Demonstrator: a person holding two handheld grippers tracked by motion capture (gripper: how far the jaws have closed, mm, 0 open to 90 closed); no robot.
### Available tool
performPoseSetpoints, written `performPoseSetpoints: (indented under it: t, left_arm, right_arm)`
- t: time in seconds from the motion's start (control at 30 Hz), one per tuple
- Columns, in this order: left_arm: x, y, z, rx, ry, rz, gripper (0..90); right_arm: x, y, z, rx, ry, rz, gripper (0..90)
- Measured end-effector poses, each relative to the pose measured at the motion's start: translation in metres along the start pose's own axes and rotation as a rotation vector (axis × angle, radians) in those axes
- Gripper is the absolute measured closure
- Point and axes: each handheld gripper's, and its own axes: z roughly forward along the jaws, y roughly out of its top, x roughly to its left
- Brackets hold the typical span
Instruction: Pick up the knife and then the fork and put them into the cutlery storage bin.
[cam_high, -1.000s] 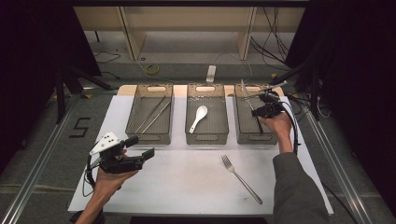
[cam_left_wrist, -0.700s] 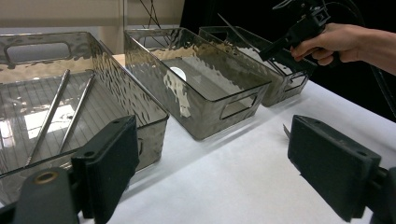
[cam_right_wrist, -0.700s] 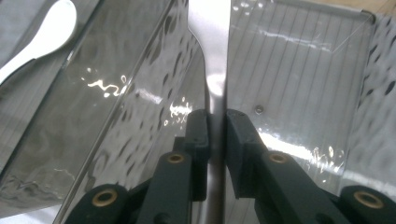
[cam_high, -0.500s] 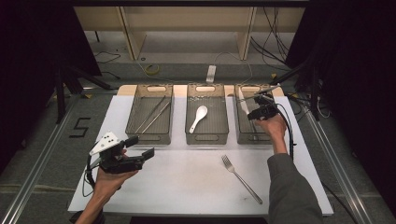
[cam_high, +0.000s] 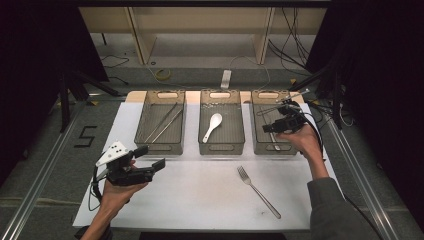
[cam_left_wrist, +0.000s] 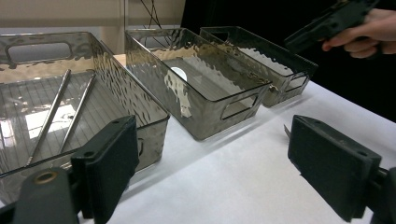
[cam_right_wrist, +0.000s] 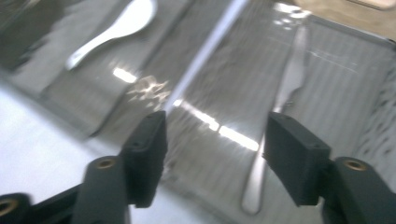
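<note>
The right gripper (cam_high: 274, 129) hangs over the smoked translucent plastic bin at the right of the row (cam_high: 260, 145), near the far right corner of the white table (cam_high: 200, 195). Its jaws have just been opening and now stand apart with nothing between them. In the right gripper view the silver metal knife (cam_right_wrist: 280, 116) lies flat on the floor of that bin, below the open jaws and clear of both pads, its handle end toward the camera. The left gripper (cam_high: 150, 159) is held above the near left part of the table, jaws wide apart and empty, as the left gripper view confirms. The middle bin (cam_high: 221, 148) holds a white ceramic spoon (cam_high: 213, 126). The left bin (cam_high: 159, 148) holds a pair of metal chopsticks (cam_high: 162, 122), laid diagonally. A silver metal fork (cam_high: 257, 191) lies on the bare table toward the near edge, in front of the middle and right bins, well apart from both grippers.
</note>
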Motion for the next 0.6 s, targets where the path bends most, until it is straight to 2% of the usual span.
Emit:
performPoseSetpoints:
  t: [0.07, 0.17, 0.37, 0.6]
  left_arm:
    - [-0.001, 0.0, 0.0, -0.001, 0.003, 0.0, 15.6]
    - [-0.001, 0.0, 0.0, 0.0, 0.005, 0.0, 15.6]
    - [0.0, 0.0, 0.0, -0.008, 0.005, -0.005, 15.5]
    - [0.0, 0.0, -0.001, -0.005, 0.005, 0.001, 15.5]
  right_arm:
    - [0.012, -0.006, -0.008, 0.004, 0.034, -0.04, 34.2]
    - [0.027, -0.016, -0.013, 0.006, 0.056, -0.085, 32.7]
    - [0.059, -0.035, -0.015, 0.062, 0.061, -0.183, 30.0]
    - [0.081, -0.05, -0.014, 0.061, 0.089, -0.239, 30.3]
